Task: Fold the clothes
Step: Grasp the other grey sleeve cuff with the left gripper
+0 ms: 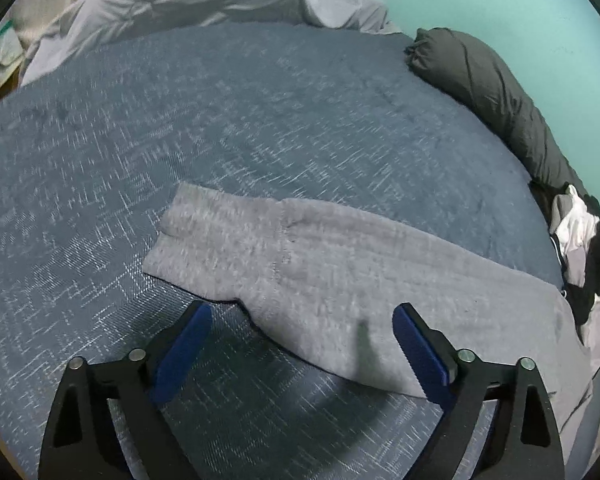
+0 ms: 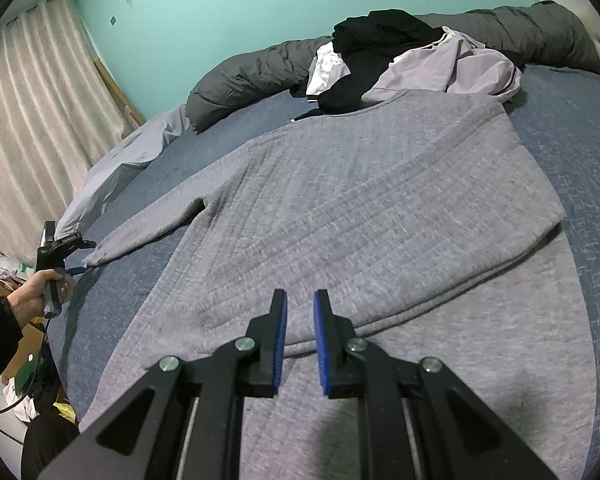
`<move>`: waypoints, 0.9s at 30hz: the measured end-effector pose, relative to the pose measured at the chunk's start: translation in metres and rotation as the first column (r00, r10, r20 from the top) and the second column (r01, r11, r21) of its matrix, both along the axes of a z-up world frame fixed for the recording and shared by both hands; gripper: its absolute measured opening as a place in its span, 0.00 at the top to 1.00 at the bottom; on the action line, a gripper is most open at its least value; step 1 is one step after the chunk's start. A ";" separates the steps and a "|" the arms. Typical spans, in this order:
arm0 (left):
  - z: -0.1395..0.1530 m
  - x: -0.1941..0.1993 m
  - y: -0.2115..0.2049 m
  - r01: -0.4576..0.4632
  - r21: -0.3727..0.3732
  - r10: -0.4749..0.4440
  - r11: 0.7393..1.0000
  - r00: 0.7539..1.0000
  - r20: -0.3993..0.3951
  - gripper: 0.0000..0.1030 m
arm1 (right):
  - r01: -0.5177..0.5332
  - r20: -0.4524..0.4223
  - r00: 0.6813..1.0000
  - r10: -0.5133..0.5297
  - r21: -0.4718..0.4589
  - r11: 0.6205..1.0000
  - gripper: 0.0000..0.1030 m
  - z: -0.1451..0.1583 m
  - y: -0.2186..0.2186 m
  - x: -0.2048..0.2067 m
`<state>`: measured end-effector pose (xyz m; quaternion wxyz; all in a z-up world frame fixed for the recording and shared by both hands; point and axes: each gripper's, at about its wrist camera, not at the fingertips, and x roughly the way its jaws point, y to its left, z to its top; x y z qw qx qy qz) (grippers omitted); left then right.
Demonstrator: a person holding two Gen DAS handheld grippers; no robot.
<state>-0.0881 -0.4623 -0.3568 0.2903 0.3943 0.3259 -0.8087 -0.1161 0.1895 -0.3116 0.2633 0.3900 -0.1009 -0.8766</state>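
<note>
I am folding a grey quilted knit sweater (image 2: 360, 208) that lies flat on the blue woven bed cover (image 1: 180, 120). Its body is already doubled over on one side; a folded edge runs across it just in front of my right gripper (image 2: 300, 304). One long sleeve (image 1: 300, 264) is not folded in yet — it stretches out to my left, away from the body, flat on the cover.

This sleeve is what the coming move depends on. In the left wrist view its long axis goes slanting across the picture, from the cuff end at the upper left to the shoulder at the lower right. My left gripper (image 1: 302, 320) hangs over its middle part, pointing steeply down, and the near edge of the sleeve passes between my two fingers (image 1: 418, 352). They are spread wide; the blue pads do not press the cloth and nothing is held. The picture is a little blurred, so I cannot tell if a fingertip already touches the fabric.

My right fingers (image 2: 278, 344) are almost pressed together, with only a narrow gap and nothing in it, above the lower part of the sweater body. They are well apart from the sleeve, so my left hand (image 2: 32, 296) is clearly the nearer one.

I judge that the next step is to pinch the sleeve and carry it across its own axis, toward the body — the grip should go over the edge, not along it.

At the far side of the bed lies a heap of black and lilac clothes (image 2: 400, 56), still unfolded.
</note>
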 end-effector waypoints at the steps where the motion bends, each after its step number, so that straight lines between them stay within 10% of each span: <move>1: -0.003 0.000 -0.003 -0.009 0.013 0.009 1.000 1.000 0.000 0.12 | 0.000 -0.001 1.000 0.000 -0.002 1.000 0.88 0.001 0.000 0.000; 18: -0.019 0.002 -0.010 -0.056 0.075 0.059 0.996 0.998 -0.035 0.17 | 0.006 -0.003 1.000 -0.006 -0.020 1.000 0.88 0.001 0.003 -0.002; 27: -0.012 0.000 -0.009 -0.025 0.036 0.027 0.999 0.999 -0.040 0.89 | 0.015 -0.002 1.000 -0.015 -0.027 1.000 0.88 0.000 0.006 -0.003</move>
